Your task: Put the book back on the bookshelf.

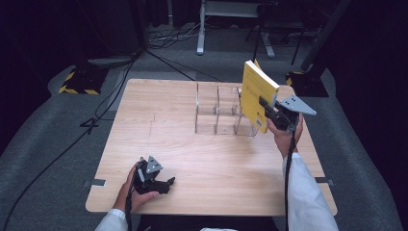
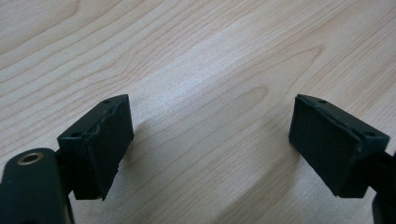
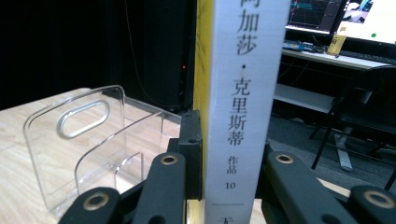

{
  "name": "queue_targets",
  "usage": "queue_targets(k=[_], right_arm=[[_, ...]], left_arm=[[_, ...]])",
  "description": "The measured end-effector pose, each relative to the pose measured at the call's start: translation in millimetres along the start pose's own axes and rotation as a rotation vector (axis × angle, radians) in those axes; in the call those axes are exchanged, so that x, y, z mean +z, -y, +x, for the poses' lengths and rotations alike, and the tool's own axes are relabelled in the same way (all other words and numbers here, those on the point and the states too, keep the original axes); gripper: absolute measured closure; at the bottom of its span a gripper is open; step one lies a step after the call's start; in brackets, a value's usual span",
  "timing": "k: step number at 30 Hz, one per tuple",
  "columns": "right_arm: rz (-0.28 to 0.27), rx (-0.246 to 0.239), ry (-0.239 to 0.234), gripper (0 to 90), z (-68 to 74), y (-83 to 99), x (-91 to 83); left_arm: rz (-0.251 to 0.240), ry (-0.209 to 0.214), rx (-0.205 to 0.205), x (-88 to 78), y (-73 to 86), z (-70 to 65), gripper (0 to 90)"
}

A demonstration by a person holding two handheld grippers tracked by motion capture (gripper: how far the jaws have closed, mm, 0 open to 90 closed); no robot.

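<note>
My right tool [image 1: 267, 109] clenches the yellow book [image 1: 257, 94] upright in the air, near the table's far right corner, just beside the clear rack [image 1: 219, 115]. Slotting it in remains. My left tool [image 1: 168, 183] rests released near the front edge.

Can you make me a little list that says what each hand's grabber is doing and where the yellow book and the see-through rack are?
right gripper: shut on the yellow paperback book, held upright in the air
book's place: beside the rack's right end, not yet in it
clear plastic divider rack: standing on the light wooden table, slots empty
left gripper: open, holding nothing, low over the table's near edge
</note>
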State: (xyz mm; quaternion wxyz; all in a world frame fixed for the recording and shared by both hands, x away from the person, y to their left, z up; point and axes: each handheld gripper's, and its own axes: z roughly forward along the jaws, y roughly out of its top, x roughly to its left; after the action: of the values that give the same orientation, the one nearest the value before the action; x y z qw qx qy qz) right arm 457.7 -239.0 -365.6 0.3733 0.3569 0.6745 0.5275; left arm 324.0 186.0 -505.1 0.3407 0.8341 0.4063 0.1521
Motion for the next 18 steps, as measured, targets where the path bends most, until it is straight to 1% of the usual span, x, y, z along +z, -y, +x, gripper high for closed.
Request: queue_targets(k=[2, 3, 5, 7, 10, 18], right_arm=[[-0.001, 0.004, 0.003, 76.2, -0.2, 0.3, 4.2], [0.003, -0.002, 0.010, 76.1, 0.9, 0.6, 9.0], [0.007, -0.006, 0.011, 76.1, 1.3, 0.7, 11.4], [0.011, -0.010, 0.024, 76.2, 2.1, 1.2, 17.1], [0.014, -0.004, 0.038, 76.1, 1.7, 2.9, 24.9], [0.025, 0.003, 0.054, 76.1, 2.6, 9.5, 40.2]], left_arm=[[0.000, 0.001, 0.001, 0.0, 0.0, 0.1, 14.2], [0.000, 0.001, 0.000, 0.0, 0.0, 0.1, 14.2], [0.000, 0.000, 0.000, 0.0, 0.0, 0.0, 14.2], [0.000, 0.000, 0.001, 0.0, 0.0, 0.1, 14.2], [0.000, -0.001, 0.001, -0.1, 0.0, 0.1, 14.2], [-0.001, -0.003, 0.008, -0.1, -0.1, 0.3, 14.4]])
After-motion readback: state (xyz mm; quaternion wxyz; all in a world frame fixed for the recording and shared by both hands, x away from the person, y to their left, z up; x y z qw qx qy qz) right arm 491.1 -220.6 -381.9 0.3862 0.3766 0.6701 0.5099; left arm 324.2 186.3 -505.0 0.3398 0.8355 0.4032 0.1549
